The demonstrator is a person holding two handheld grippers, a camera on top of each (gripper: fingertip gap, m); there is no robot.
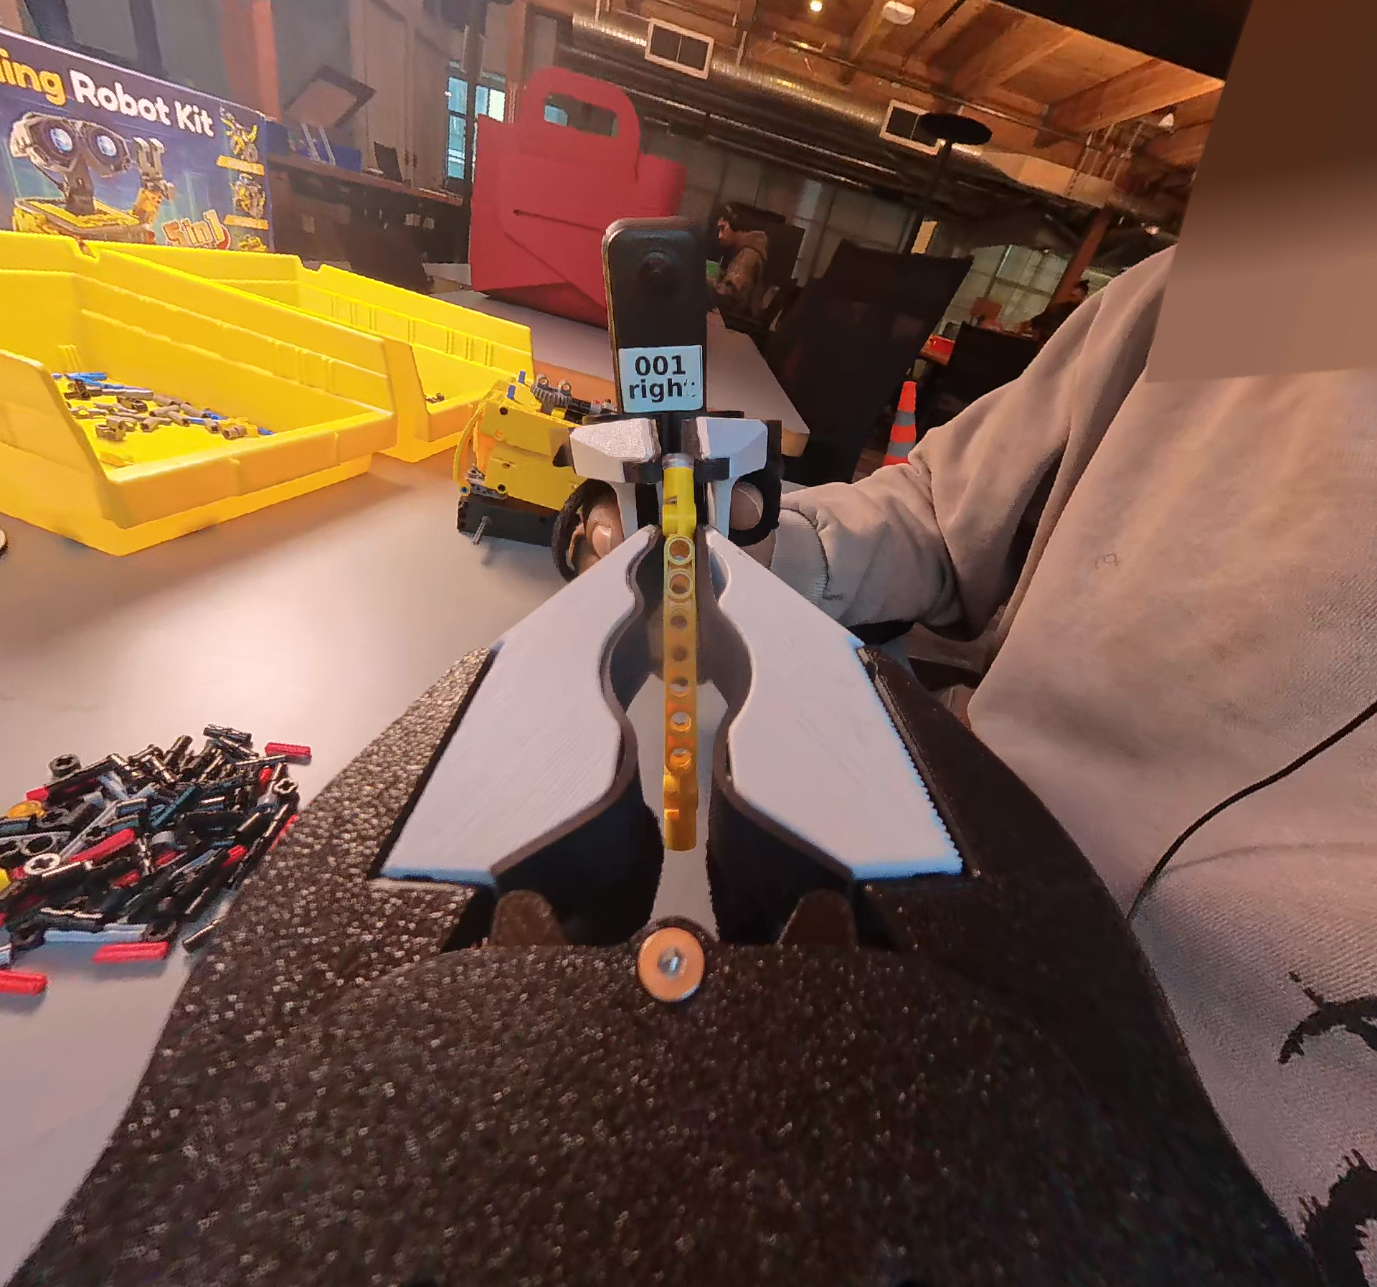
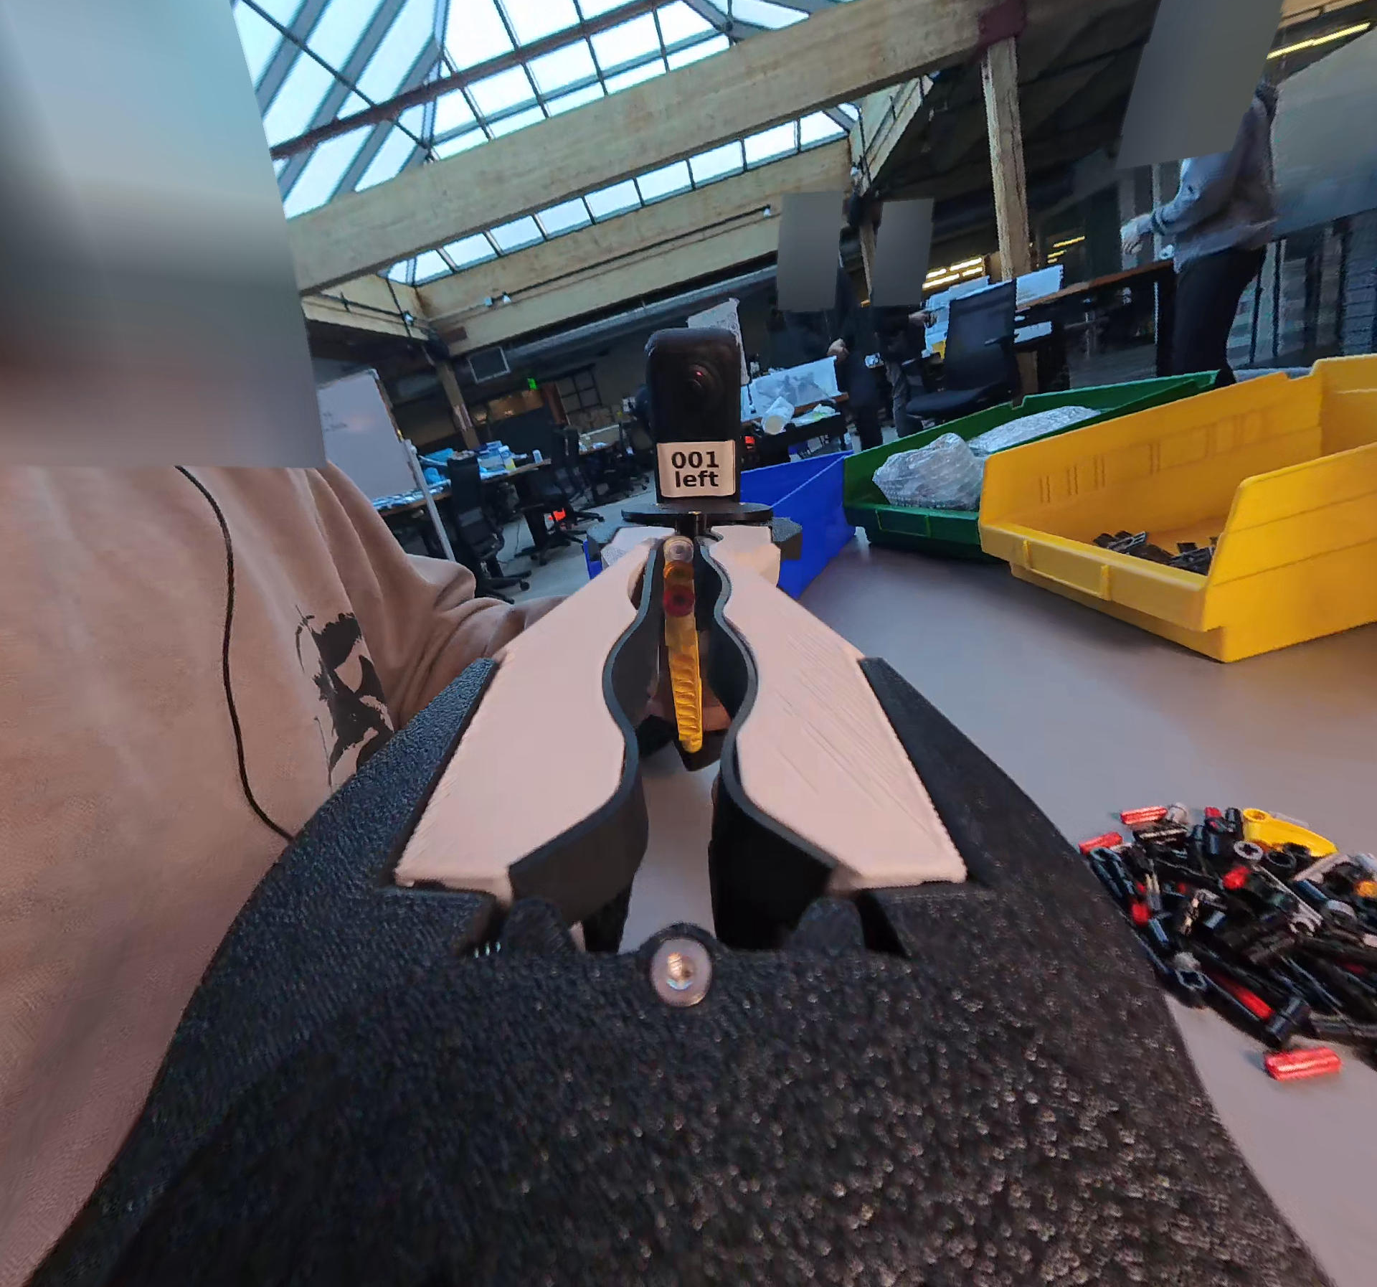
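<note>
1. Grey bench (image 1: 223, 625) lies under both your tongs, which face each other tip to tip.
2. Your left tongs (image 1: 679, 543) clamp a yellow holed beam (image 1: 679, 692), its long axis running along the fingers.
3. Your right tongs (image 2: 682, 565) clamp a yellow piece (image 2: 684, 685) lengthwise too.

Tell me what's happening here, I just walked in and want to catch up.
A person holds the two grippers tip to tip above a grey table. The left gripper is shut on a long yellow holed beam; the right gripper is shut on a shorter yellow piece. A pile of small pins lies beside them.
</note>
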